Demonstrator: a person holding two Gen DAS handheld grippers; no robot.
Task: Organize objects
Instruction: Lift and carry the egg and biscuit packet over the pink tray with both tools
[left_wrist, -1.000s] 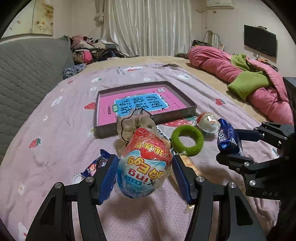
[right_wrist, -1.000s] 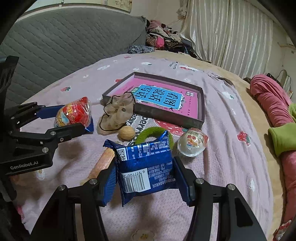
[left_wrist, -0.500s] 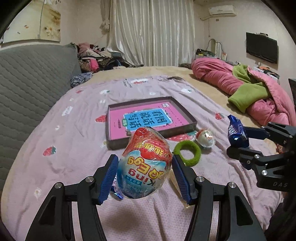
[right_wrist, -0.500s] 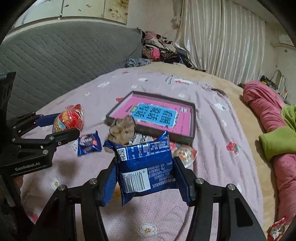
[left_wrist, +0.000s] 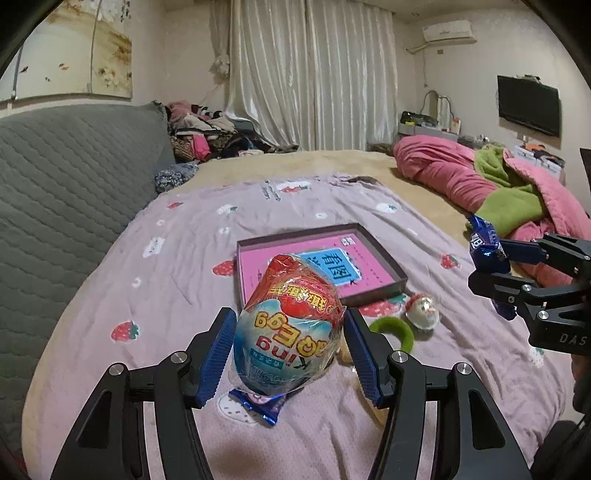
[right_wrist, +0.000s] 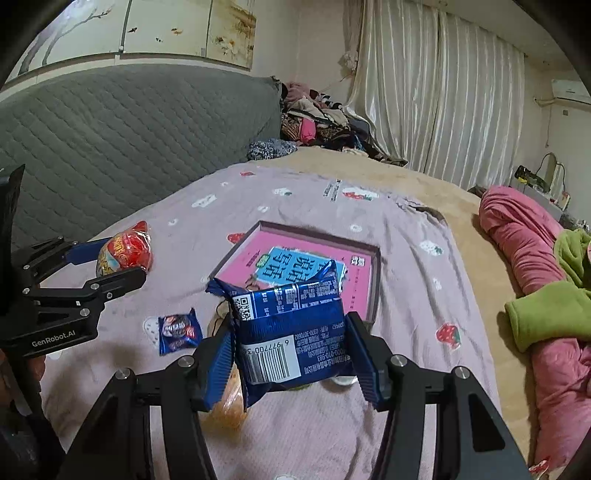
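Note:
My left gripper (left_wrist: 288, 350) is shut on a wrapped toy egg (left_wrist: 291, 332) with a red top and blue bottom, held above the bed. It also shows in the right wrist view (right_wrist: 123, 253). My right gripper (right_wrist: 291, 354) is shut on a blue snack packet (right_wrist: 291, 328) with a barcode, also held in the air; it shows at the right of the left wrist view (left_wrist: 484, 245). A shallow dark box with a pink book inside (left_wrist: 325, 266) lies on the bedspread ahead of both grippers (right_wrist: 306, 266).
On the purple strawberry-print bedspread (left_wrist: 177, 280) lie a small blue candy packet (right_wrist: 179, 330), a green ring (left_wrist: 397, 330) and a clear capsule toy (left_wrist: 423, 314). A pink and green quilt (left_wrist: 498, 188) is piled at the right. A grey headboard (left_wrist: 55, 192) stands at the left.
Both grippers have risen and pulled back from the bed with their objects still held. The box and loose items now look smaller and farther below.

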